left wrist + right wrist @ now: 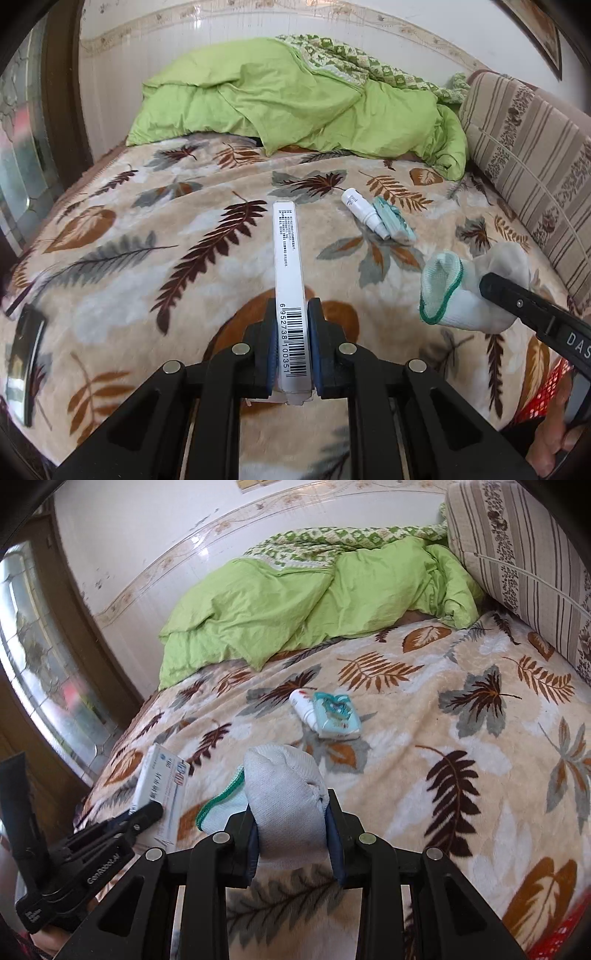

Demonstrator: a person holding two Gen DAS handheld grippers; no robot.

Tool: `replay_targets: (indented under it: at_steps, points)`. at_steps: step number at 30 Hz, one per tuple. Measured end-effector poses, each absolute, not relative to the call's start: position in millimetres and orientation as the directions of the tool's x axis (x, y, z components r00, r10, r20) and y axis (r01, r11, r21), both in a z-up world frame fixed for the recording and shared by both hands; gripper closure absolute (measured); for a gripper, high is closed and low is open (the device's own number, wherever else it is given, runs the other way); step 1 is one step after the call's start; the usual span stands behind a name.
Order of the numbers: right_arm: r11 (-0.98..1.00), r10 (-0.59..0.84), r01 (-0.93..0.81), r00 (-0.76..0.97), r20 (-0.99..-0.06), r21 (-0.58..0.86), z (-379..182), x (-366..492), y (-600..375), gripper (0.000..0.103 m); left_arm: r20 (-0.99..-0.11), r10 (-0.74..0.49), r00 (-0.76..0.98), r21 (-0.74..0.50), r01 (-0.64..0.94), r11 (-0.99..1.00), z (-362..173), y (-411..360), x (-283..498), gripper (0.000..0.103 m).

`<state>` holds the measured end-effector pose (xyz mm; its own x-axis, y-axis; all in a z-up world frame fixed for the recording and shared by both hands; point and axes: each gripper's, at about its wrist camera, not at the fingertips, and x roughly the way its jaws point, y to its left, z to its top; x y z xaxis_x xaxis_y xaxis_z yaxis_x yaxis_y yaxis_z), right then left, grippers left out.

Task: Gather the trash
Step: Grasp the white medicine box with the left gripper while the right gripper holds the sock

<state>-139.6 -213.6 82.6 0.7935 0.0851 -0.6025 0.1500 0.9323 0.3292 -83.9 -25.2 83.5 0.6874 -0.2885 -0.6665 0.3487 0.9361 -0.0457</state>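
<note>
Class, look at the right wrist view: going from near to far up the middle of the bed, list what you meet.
Right gripper shut on the white sock → small white bottle beside the tissue pack → green quilt → tiled wall.

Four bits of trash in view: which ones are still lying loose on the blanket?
The small white bottle and the teal tissue pack, touching mid-bed. The white box is clamped in the left gripper, the sock in the right gripper.
</note>
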Motion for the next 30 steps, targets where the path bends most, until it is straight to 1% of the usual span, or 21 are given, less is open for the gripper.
replay_targets:
  at_steps: [4, 13, 22, 30]
  points:
    - [0.949, 0.087, 0.120, 0.790, -0.607, 0.293, 81, -148, -202, 0.070, -0.638, -0.251, 0.728, -0.003, 0.324, 0.946, 79, -25, -97, 0.089]
    - [0.948, 0.056, 0.152, 0.786, -0.615, 0.280, 75, -138, -204, 0.070, -0.635, -0.210, 0.744, 0.057, 0.316, 0.947, 69, -34, -91, 0.089]
    - [0.948, 0.045, 0.163, 0.782, -0.622, 0.274, 73, -134, -204, 0.070, -0.610, -0.178, 0.772, 0.103, 0.301, 0.948, 72, -34, -91, 0.089]
    - [0.950, 0.042, 0.163, 0.781, -0.623, 0.268, 72, -134, -204, 0.070, -0.602, -0.175, 0.779, 0.111, 0.299, 0.948, 73, -33, -92, 0.089]
